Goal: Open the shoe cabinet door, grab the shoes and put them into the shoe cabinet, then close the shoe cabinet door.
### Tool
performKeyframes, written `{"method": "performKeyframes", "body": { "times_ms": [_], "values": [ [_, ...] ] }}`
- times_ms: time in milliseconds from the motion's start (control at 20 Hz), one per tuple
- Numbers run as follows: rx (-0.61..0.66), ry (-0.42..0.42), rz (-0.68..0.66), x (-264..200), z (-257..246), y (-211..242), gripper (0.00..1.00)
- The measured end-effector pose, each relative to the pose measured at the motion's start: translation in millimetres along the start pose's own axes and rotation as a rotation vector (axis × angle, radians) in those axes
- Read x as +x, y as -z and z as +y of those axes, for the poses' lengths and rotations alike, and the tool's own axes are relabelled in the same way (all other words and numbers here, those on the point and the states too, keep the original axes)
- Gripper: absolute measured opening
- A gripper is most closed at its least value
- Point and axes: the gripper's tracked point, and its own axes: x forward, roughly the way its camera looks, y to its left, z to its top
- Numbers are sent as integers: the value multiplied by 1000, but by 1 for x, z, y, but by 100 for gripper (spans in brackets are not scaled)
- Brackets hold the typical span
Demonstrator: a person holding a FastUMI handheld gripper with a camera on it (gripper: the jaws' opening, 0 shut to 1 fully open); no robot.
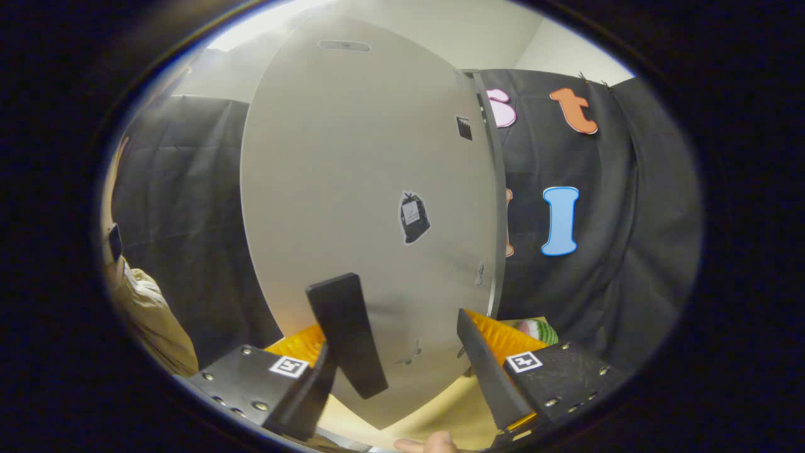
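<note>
While the claw (pixel 409 352) is held spread with nothing between its fingers, the pale grey shoe cabinet door (pixel 352 189) is seen just ahead of them, upright and seemingly shut. A fingertip (pixel 427 444) is seen nearest, below the fingers, over the tan table (pixel 440 409). A dark bag-shaped sticker (pixel 414 217) is fixed on the door. To the far left, a person's beige sleeve (pixel 151 314) is seen
</note>
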Motion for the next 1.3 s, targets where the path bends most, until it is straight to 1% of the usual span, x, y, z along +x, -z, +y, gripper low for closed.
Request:
{"method": "performKeyframes", "body": {
  "times_ms": [150,300,350,550,650,1050,1100,1200,1300],
  "values": [
    [4,1,-4,20,21,-1,100],
    [-9,52,-7,37,39,-2,100],
    [-14,79,-14,44,44,-4,100],
    [-34,239,-37,63,60,-8,100],
    [-39,296,-44,72,65,-8,100],
    [0,510,-66,71,75,-3,100],
    [13,514,-64,71,77,-2,99],
    [63,462,-44,78,91,5,99],
    [74,450,-42,82,99,7,98]
  ]
}}
